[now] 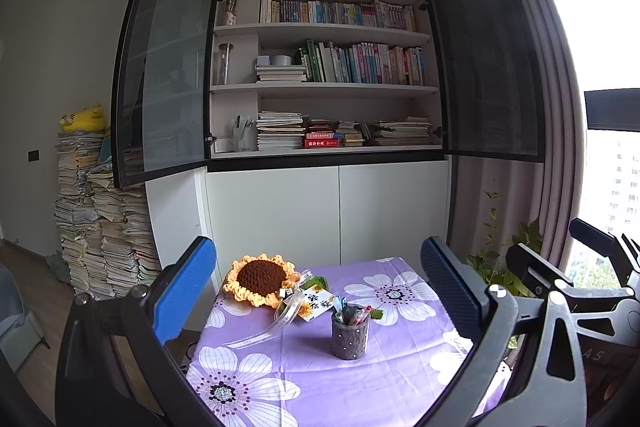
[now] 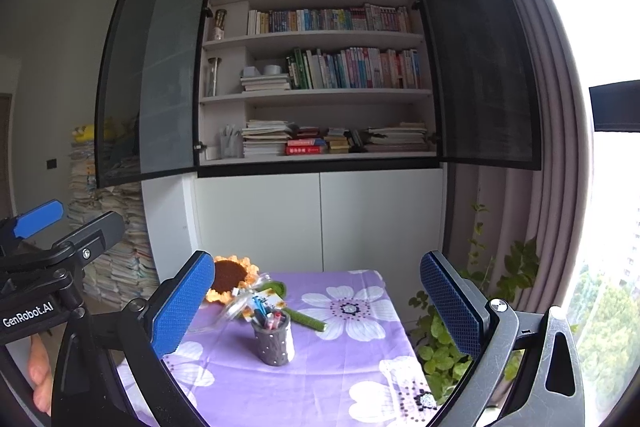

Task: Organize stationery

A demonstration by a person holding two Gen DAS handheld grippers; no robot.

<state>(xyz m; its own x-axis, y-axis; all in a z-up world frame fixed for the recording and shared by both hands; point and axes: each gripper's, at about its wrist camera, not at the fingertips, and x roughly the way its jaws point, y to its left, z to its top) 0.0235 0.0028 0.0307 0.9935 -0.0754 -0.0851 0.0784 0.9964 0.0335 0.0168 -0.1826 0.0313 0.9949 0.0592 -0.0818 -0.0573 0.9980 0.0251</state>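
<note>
A grey dotted pen holder (image 1: 350, 337) with several pens stands on the purple flowered tablecloth (image 1: 320, 379); it also shows in the right wrist view (image 2: 274, 343). A crocheted sunflower (image 1: 260, 279) with a ribbon and a card lies behind it. My left gripper (image 1: 320, 291) is open and empty, held above the table's near side. My right gripper (image 2: 318, 303) is open and empty, to the right of the left one. A clear pen cup (image 1: 244, 137) stands on the lowest open shelf.
An open bookcase (image 1: 328, 91) with dark glass doors swung out stands behind the table, white cabinets below it. Tall stacks of books (image 1: 100, 227) stand on the floor at left. A potted plant (image 2: 448, 343) and a curtain are at right by the window.
</note>
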